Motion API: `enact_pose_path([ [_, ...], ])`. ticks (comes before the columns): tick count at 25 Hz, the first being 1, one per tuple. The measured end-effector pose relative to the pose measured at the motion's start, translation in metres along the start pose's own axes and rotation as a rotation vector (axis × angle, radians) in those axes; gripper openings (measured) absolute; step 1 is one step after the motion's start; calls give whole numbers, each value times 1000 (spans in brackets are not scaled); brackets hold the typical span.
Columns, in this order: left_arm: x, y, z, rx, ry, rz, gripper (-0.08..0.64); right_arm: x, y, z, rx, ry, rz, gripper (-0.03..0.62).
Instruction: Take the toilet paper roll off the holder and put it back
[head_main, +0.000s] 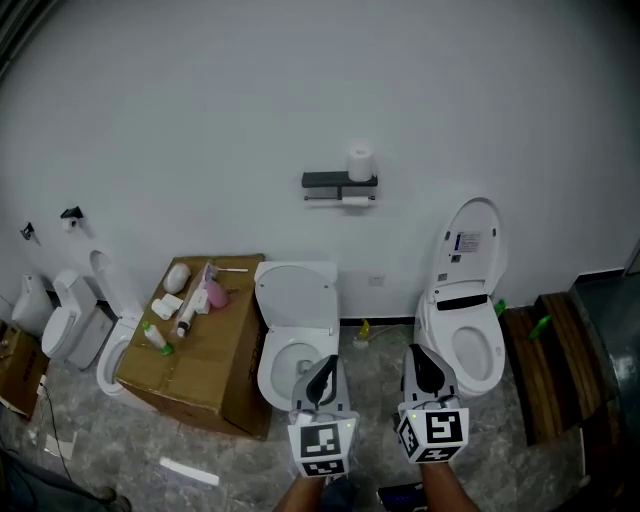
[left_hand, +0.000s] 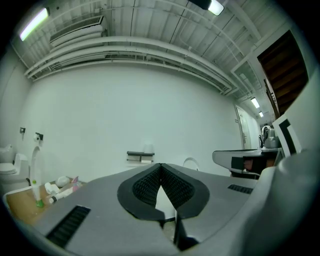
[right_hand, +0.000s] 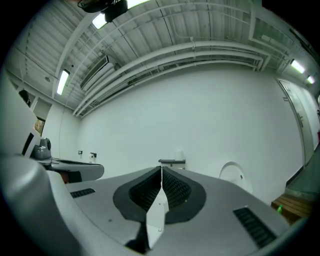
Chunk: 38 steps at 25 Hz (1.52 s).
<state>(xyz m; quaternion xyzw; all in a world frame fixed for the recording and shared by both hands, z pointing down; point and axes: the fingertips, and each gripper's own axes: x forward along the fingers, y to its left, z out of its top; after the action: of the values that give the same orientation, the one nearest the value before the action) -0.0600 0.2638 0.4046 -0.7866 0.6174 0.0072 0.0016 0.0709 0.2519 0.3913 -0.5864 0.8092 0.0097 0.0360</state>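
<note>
Down low, both tools (head_main: 325, 364) (head_main: 421, 354) closed (empty)

The cylindrical toilet paper roll (head_main: 360, 163) is white, and the flat wall-mounted holder (head_main: 340, 181) is black. The painted wall (head_main: 200, 120) is plain white. The two ceramic toilets (head_main: 297, 300) (head_main: 466, 345) are white. The cardboard box (head_main: 215, 350) is brown, the plastic item (head_main: 215, 295) on it pink. The stone floor (head_main: 380, 375) is mottled grey. The left hand-held gripper (head_main: 322, 372) and right hand-held gripper (head_main: 425, 365) are grey with black ribbed pads (left_hand: 145, 187), and their cubes (head_main: 322, 448) bear black-and-white square markers.
</note>
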Motion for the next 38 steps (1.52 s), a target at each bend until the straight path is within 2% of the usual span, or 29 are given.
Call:
enact_pose_path([
  [9, 116, 61, 14, 4, -15, -72, 12, 129, -1, 12, -11, -26, -60, 20],
  [19, 196, 92, 17, 0, -26, -113, 12, 206, -14, 7, -27, -24, -106, 20],
  [27, 266, 105, 1, -2, -13, -97, 12, 278, -43, -15, -16, -6, -91, 20],
  [38, 436, 108, 11, -5, -13, -38, 12, 422, -130, -10, -7, -26, -26, 20],
])
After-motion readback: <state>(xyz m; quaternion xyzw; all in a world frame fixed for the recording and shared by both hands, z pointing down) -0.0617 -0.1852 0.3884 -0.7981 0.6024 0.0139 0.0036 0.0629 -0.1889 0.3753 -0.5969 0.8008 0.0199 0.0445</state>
